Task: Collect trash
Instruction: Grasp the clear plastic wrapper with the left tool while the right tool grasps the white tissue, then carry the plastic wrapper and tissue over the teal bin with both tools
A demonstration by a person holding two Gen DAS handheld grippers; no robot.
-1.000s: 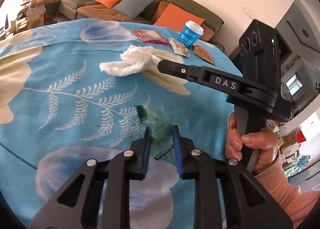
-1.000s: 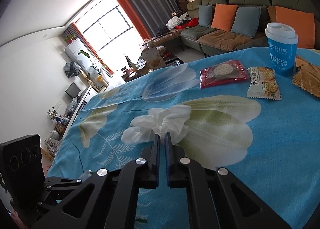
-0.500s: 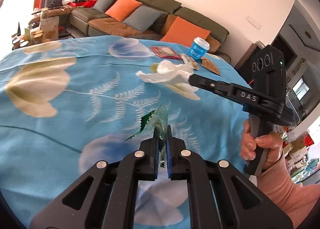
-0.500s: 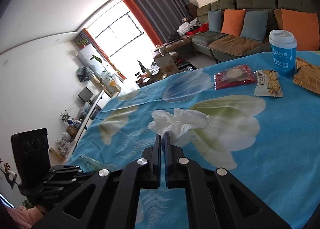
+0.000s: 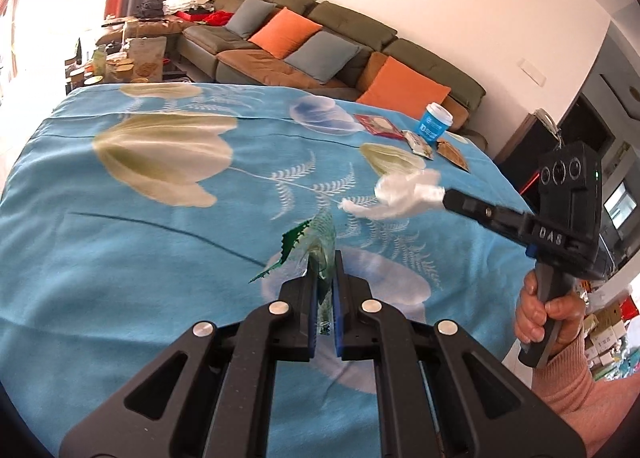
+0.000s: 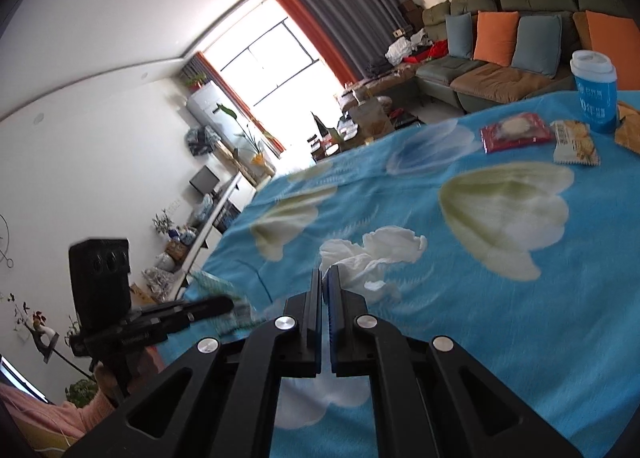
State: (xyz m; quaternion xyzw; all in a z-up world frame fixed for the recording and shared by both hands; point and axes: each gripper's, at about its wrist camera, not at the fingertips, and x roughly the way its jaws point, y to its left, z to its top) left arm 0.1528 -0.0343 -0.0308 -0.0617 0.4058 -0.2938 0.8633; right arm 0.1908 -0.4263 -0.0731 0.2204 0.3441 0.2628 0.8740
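My left gripper [image 5: 325, 272] is shut on a clear wrapper with green edges [image 5: 310, 248], lifted off the blue flowered cloth [image 5: 120, 242]. A crumpled white tissue [image 6: 372, 254] hangs from my right gripper [image 6: 325, 278], which is shut on it. From the left wrist view the same tissue [image 5: 404, 194] shows at the tip of the right gripper [image 5: 450, 198], above the cloth. In the right wrist view the left gripper [image 6: 228, 304] is low at the left, blurred, with the wrapper [image 6: 236, 312] at its tip.
At the far end of the cloth stand a blue paper cup [image 6: 594, 92], a red snack packet [image 6: 516, 132], a cracker packet [image 6: 574, 142] and an orange wrapper [image 6: 628, 132]. A sofa with cushions [image 5: 320, 46] lies beyond. A hand [image 5: 544, 310] grips the right handle.
The left gripper closed on the green-edged wrapper and raised it off the cloth. The right gripper pulled back toward the near edge, carrying the tissue with it. Both views show more of the table now.
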